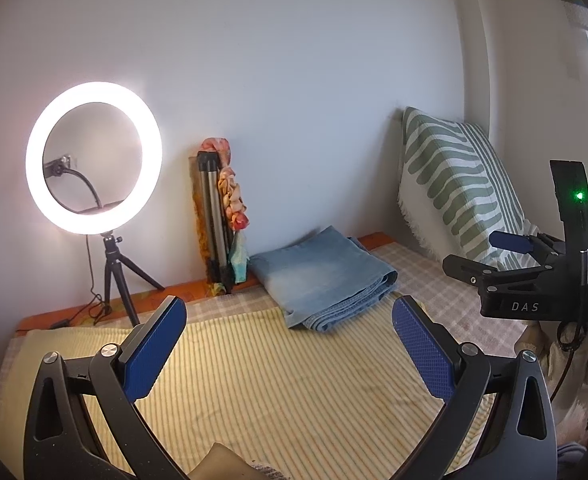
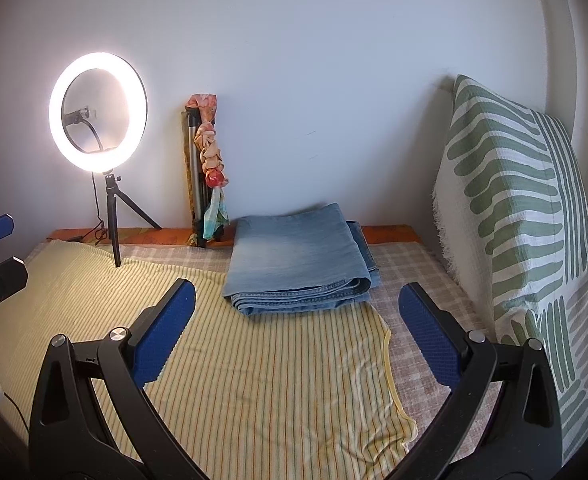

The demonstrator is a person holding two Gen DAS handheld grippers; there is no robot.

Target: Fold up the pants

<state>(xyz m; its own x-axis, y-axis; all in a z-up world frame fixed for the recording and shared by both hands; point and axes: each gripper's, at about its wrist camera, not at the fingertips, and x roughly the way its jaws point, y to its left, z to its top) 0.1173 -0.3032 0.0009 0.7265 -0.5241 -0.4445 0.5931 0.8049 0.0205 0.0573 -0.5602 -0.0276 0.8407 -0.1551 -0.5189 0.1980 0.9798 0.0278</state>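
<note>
On the bed point(image 2: 422, 264), near its far edge, the folded pants point(image 2: 294, 256) lie flat. The right gripper point(image 2: 296, 332) and left gripper point(image 1: 290, 344) hover side by side above the striped cloth point(image 2: 254, 380), both level, fingers spread wide, holding nothing.

Both grippers open and empty

The left gripper point(image 1: 290, 332) has its blue-padded fingers point(image 1: 156, 350) spread wide with nothing between them. The right gripper point(image 2: 296, 322) is just as wide, nothing between its pads point(image 2: 164, 334). From the left wrist view, the right gripper point(image 1: 490, 252) hangs off to the right, level, jaws apart.
</note>
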